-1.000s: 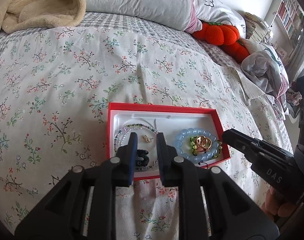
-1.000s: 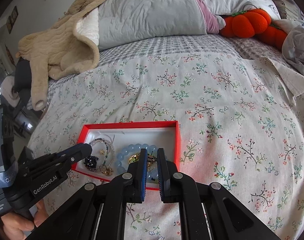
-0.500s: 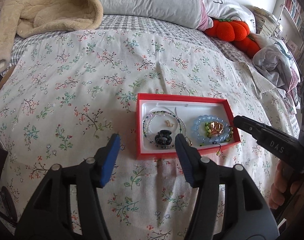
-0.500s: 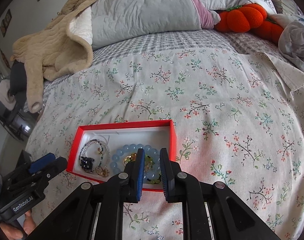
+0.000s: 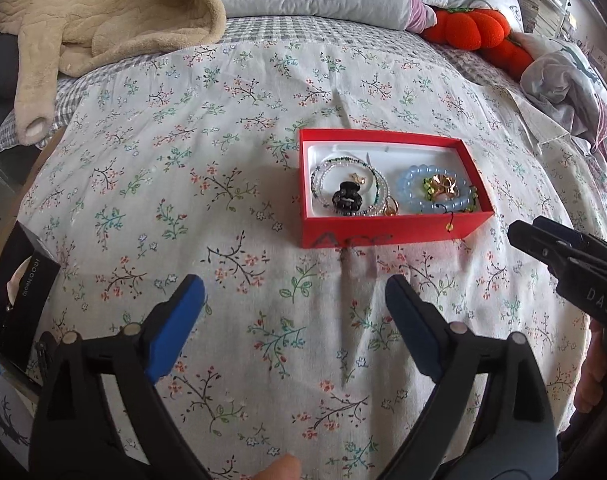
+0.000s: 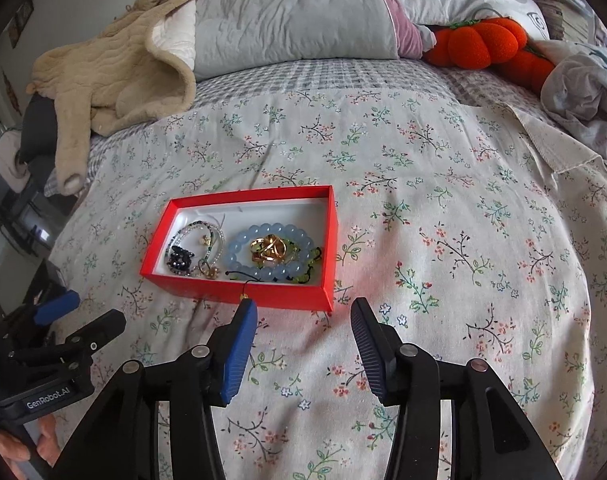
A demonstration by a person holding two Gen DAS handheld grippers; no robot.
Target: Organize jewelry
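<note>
- left gripper (image 5: 291, 296) now has its blue pads spread wide and holds nothing; a second ago they were nearly together right over the red jewelry box (image 5: 387, 232), with the black hair claw (image 5: 346, 199) between them.
- it has also backed off: the box now sits ahead of it and a bit to its right, well apart from the tips.
- right gripper (image 6: 303, 320) has its pads apart too and is empty; half a second ago they were close together over the blue bead bracelet (image 6: 239, 246). the box is just ahead of it, slightly left, with its near wall close to the left pad.
- the claw lies loose in the box on top of the thin beaded strands (image 5: 323, 168); gold rings (image 6: 269, 248) sit inside the bracelet ring.
- all jewelry visible is in the box, none on the floral bedspread (image 5: 223, 152), so both hands releasing and pulling back reads as the sorting being done or nearly so. a judgement only.
- a thin black cord with a small gold bead (image 6: 244, 296) hangs over the near wall; might need tucking in.
- writing: hand-scrawled dark letters on the box's front wall, looks like "acc", unsure.
- "das" on the right gripper body as seen from the left wrist; "genrobot.ai" on the left gripper body as seen from the right wrist.
- black box (image 5: 17, 280) at far left of the left gripper has white print, too skewed to read.
</note>
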